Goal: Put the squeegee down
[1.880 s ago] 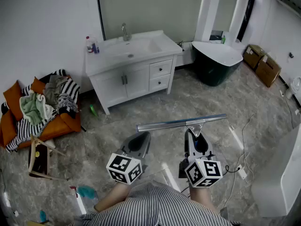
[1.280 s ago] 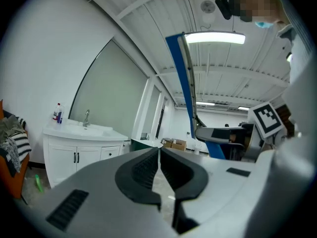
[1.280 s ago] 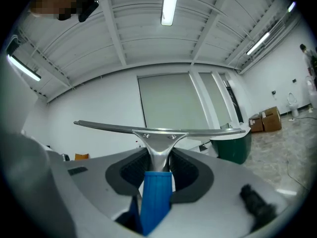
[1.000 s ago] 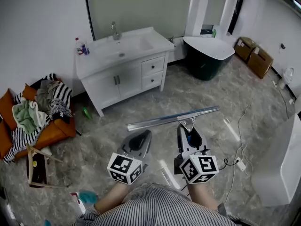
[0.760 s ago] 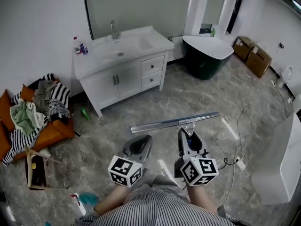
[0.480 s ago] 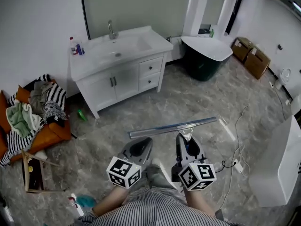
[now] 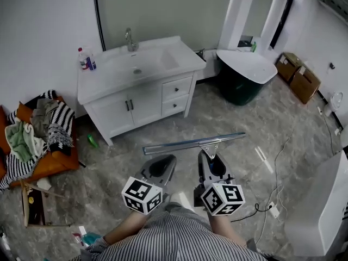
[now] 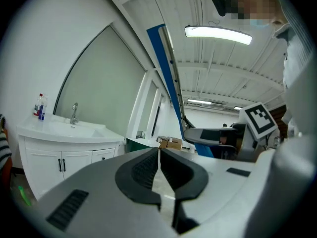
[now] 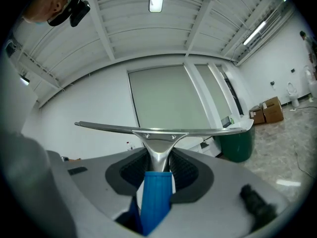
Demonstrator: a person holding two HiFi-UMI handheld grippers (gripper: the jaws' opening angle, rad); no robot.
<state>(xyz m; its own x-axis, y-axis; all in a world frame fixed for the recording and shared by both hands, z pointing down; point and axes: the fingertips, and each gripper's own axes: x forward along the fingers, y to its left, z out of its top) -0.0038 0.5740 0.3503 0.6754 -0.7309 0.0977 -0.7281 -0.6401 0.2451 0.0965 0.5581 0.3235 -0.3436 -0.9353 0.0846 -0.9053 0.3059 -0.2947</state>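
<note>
Left gripper view alone shows left gripper point(image 8: 158, 151) clenched empty; right gripper point(image 9: 158, 152) grasps the squeegee point(image 9: 157, 132).

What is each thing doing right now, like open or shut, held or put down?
squeegee: held up off the floor, blade level.
right hand-held gripper: shut on the squeegee.
left hand-held gripper: shut, nothing in it.
cupboard doors: shut.
drawers: shut.
bottle: upright on the counter.

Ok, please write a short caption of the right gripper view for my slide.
Right gripper shut on a squeegee with a blue handle, its long metal blade spanning the view.
</note>
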